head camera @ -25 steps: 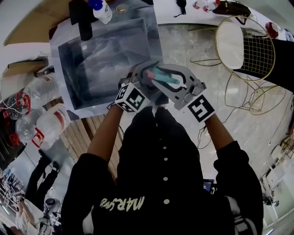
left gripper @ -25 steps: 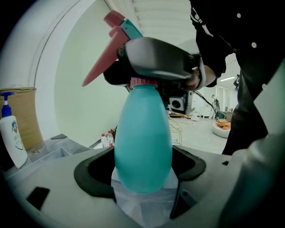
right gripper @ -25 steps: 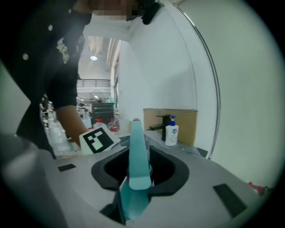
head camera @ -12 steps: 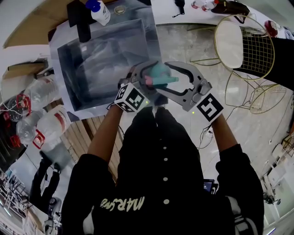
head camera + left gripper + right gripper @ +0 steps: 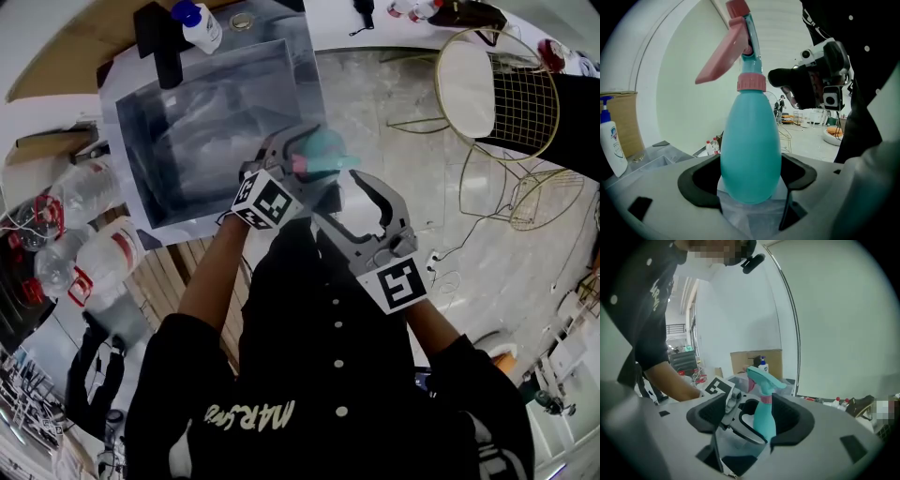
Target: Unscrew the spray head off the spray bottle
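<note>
A teal spray bottle [image 5: 750, 140] with a pink collar [image 5: 751, 82] and pink trigger [image 5: 723, 56] stands upright in my left gripper [image 5: 749, 176], which is shut on its lower body. In the head view the bottle [image 5: 325, 152] is held over the sink's near edge by the left gripper [image 5: 305, 150]. My right gripper [image 5: 333, 199] sits just below it, nearer my body, its jaws opening with no pad pressing on anything. In the right gripper view the bottle [image 5: 764, 420] shows just beyond the right gripper [image 5: 751, 416], with the spray head [image 5: 761, 378] still on top.
A steel sink [image 5: 141, 112] with a black tap [image 5: 164, 42] and a pump soap bottle [image 5: 200, 23] lies ahead on the left. Several plastic water bottles [image 5: 103, 248] lie at the left. A gold wire chair [image 5: 497, 84] stands on the marble floor at the right.
The right gripper's jaws spread wide, came off the spray head and drew back toward my body. The left gripper kept the bottle in place.
</note>
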Available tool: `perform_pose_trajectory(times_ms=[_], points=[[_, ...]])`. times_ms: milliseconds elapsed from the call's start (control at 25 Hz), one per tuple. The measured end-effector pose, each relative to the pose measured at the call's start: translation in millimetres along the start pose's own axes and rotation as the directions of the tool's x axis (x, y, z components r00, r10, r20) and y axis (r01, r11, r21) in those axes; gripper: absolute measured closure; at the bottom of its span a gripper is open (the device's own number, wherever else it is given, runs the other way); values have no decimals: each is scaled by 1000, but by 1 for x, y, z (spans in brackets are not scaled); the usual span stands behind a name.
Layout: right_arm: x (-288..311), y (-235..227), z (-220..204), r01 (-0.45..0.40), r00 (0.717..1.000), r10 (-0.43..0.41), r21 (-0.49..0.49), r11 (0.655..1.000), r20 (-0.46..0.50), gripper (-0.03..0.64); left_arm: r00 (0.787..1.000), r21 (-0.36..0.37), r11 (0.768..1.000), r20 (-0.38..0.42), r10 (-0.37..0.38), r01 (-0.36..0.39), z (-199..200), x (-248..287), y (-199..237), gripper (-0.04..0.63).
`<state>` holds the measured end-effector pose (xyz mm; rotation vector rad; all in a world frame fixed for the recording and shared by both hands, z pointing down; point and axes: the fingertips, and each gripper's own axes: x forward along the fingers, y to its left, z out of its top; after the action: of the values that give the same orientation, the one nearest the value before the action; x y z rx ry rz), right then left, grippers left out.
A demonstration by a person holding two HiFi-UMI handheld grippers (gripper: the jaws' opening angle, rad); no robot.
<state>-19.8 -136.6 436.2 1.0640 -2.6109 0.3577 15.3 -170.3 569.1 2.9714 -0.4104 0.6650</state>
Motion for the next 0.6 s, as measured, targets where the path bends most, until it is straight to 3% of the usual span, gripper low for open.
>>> perform_pose_trajectory(times_ms=[160, 320, 600], points=[[17, 0, -1, -4, 999, 3, -33, 999, -49, 288, 1000, -7, 1000, -3, 8, -8, -1, 0, 1, 199], [21, -8, 7, 50, 999, -50, -2, 999, -2, 285, 1000, -6, 1000, -7, 10, -10, 0, 1, 0, 198], [31, -2, 8, 2, 1000, -3, -65, 998, -11, 256, 1000, -14, 1000, -6, 9, -9, -1, 1, 1, 198]])
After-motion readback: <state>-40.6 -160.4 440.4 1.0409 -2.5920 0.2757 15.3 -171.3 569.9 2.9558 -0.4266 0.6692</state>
